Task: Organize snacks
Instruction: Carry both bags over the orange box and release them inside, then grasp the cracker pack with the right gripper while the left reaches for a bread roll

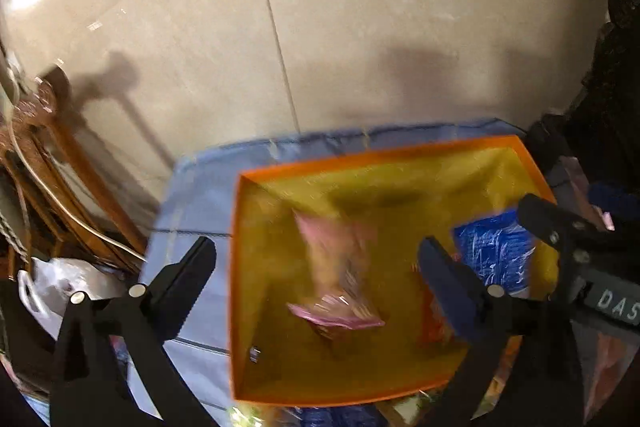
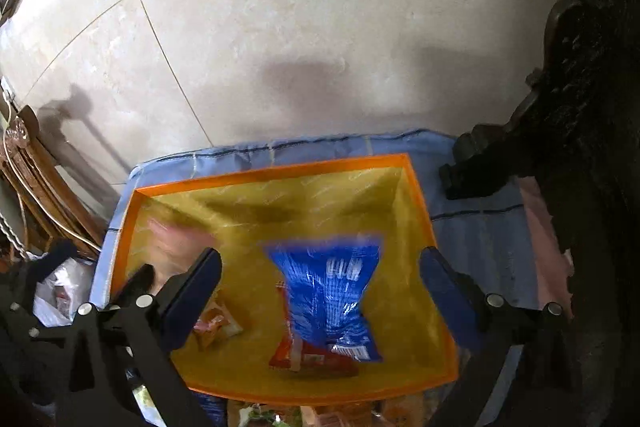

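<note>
An orange-rimmed box [image 1: 236, 267] with a yellow inside sits on a blue checked cloth [image 1: 200, 187] that covers the tabletop, its far side close to the cloth's far edge. The left gripper [image 1: 316, 259] hangs above the box with its jaws spread wide and nothing between them; below it a pink snack packet [image 1: 336, 279] lies in the box, toward the left half (blurred, so its print cannot be read). The right gripper [image 2: 320, 267] is likewise wide apart and holds nothing, over the right half of the box [image 2: 132, 227]. Beneath it a blue snack bag [image 2: 332, 291] lies on the box floor, its near end overlapping an orange-red packet [image 2: 308, 359] by the near wall. A smaller orange packet [image 2: 216, 323] lies just beside the right gripper's left finger, toward the near left corner. More wrappers [image 2: 320, 415] show on the cloth [image 2: 480, 235] just outside the box's near rim. A white plastic bag [image 1: 68, 287] lies beyond the tabletop's left edge.
</note>
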